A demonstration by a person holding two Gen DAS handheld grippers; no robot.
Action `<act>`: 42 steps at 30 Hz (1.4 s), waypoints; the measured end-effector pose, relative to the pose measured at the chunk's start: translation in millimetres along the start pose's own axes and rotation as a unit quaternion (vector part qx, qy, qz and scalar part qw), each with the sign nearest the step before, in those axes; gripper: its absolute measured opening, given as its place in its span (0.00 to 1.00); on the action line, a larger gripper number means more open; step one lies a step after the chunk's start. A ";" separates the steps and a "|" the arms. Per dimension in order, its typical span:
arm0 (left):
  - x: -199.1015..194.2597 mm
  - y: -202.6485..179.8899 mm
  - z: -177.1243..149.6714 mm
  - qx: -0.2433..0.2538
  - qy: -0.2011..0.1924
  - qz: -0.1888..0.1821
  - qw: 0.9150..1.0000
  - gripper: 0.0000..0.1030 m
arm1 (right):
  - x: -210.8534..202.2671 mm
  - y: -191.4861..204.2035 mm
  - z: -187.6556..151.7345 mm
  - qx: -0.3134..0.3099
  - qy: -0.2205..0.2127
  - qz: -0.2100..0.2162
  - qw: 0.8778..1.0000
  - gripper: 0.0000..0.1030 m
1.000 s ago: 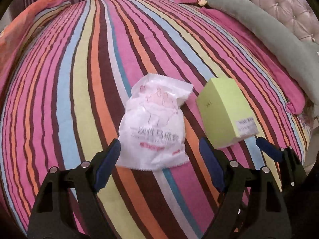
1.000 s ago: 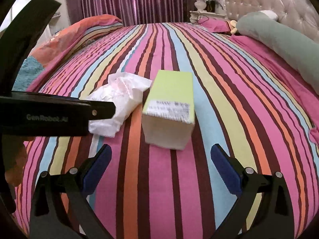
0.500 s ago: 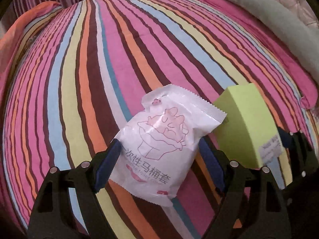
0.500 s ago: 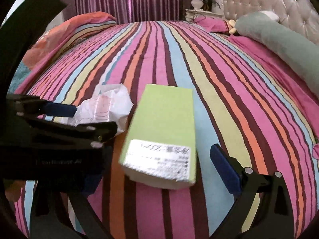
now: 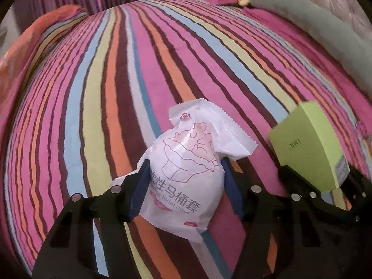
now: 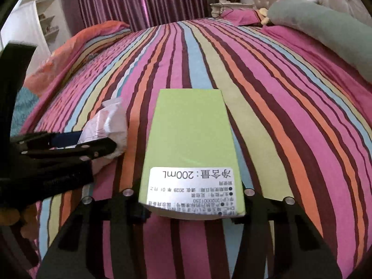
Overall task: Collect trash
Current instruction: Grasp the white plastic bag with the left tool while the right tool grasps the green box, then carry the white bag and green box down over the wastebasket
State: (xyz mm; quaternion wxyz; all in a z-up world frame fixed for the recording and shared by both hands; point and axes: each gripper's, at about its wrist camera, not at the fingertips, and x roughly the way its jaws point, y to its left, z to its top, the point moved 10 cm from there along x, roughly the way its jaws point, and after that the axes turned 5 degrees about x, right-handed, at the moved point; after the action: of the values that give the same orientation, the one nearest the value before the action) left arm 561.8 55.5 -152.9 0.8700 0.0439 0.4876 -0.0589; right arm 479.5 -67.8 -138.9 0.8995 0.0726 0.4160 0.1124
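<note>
Two pieces of trash are taken up at once from a striped bedspread: the left gripper, its fingers having just been closing, now pinches a white plastic packet at the lower centre of the left wrist view, while the right gripper, its fingers also just closed, clamps a green carton by the near, labelled end at the lower centre of the right wrist view. The packet looks light, soft and crinkly, puffed with air and likely slick; the blue pads squeeze its lower half across the width, a sensible place, since the crimped top edge would slip or tear. Its long axis runs from the lower middle of the frame up toward the right, the serrated seal pointing away from the camera. The carton appears stiff, light and probably empty, with flat sides that suit a firm pinch, though hard pressure could dent it. Its long axis points straight away from the gripper, up the frame along the stripes, the printed label nearest the lens and upside down. The two items sit just beside each other.
</note>
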 end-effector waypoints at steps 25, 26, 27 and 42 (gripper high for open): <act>-162.4 -41.8 -145.6 -0.056 -0.052 -0.017 0.997 0.57 | -138.6 -20.5 -80.7 -0.012 -0.003 0.014 1.000 0.45; -167.1 -45.7 -153.0 -0.055 -0.052 -0.017 0.997 0.57 | -145.2 -21.5 -86.2 -0.013 -0.002 0.017 1.000 0.45; -172.3 -51.3 -162.0 -0.054 -0.052 -0.018 0.997 0.57 | -151.4 -21.7 -91.3 -0.014 -0.001 0.021 1.000 0.45; -211.4 -122.6 -314.0 -0.030 -0.018 -0.057 0.998 0.57 | -217.8 -13.2 -200.7 -0.029 0.052 0.076 0.995 0.45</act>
State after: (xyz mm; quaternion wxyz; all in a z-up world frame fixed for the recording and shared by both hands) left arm 169.8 -11.1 -138.2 0.8748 -0.0110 0.4750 -0.0946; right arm 191.0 -130.3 -111.6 0.8671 0.0721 0.4522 0.1961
